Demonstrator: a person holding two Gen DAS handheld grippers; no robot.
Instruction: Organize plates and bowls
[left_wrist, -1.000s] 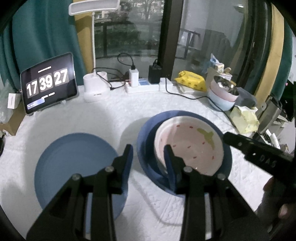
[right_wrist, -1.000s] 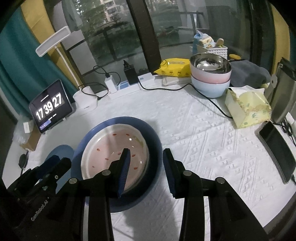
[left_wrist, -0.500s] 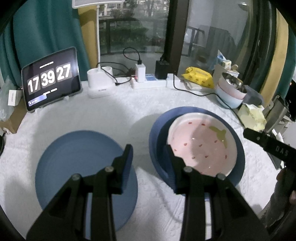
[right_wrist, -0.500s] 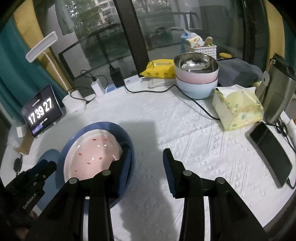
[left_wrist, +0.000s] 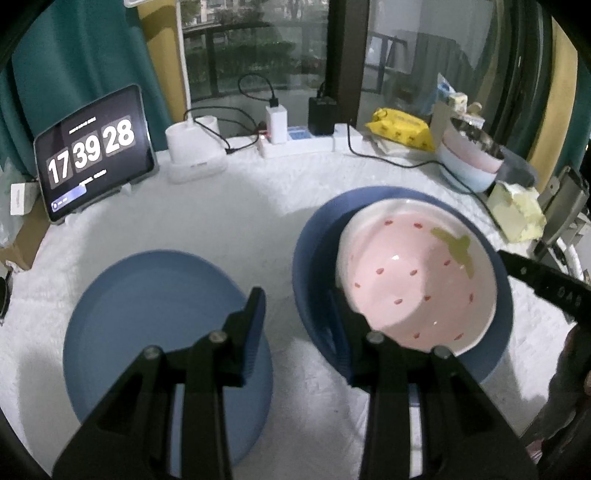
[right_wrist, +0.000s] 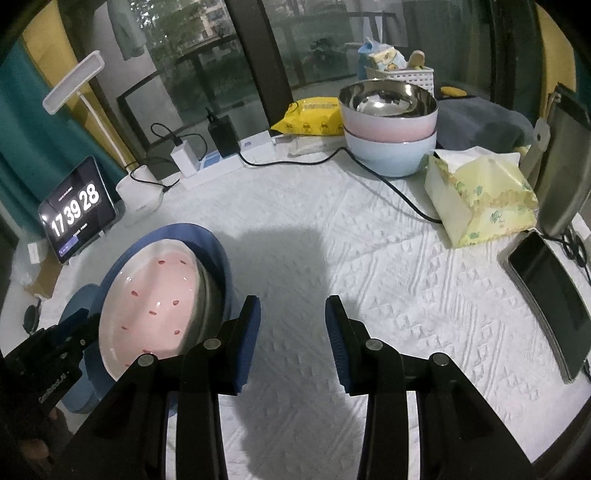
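Both claws part-open, empty: left claw (left_wrist: 297, 317) straddles deep blue bowl's (left_wrist: 314, 258) rim; pink strawberry-print bowl (left_wrist: 417, 280) could slide; right claw (right_wrist: 292, 321) idle.

The left wrist camera sits behind its own two black fingers and looks steeply down across the white quilted tablecloth (left_wrist: 229, 221) toward the window, close over a flat blue plate (left_wrist: 147, 314) and a pink strawberry-patterned bowl (left_wrist: 417, 288) in a dark blue dish. The right wrist camera looks the same way from farther right, equally close, with the bowl (right_wrist: 155, 295) at its left edge. Both share the black tablet clock (left_wrist: 92, 151) (right_wrist: 75, 210), the stacked pastel bowls (left_wrist: 469, 162) (right_wrist: 391, 129) (metal-lined on top) and the yellow packet (left_wrist: 402, 129) (right_wrist: 314, 116).
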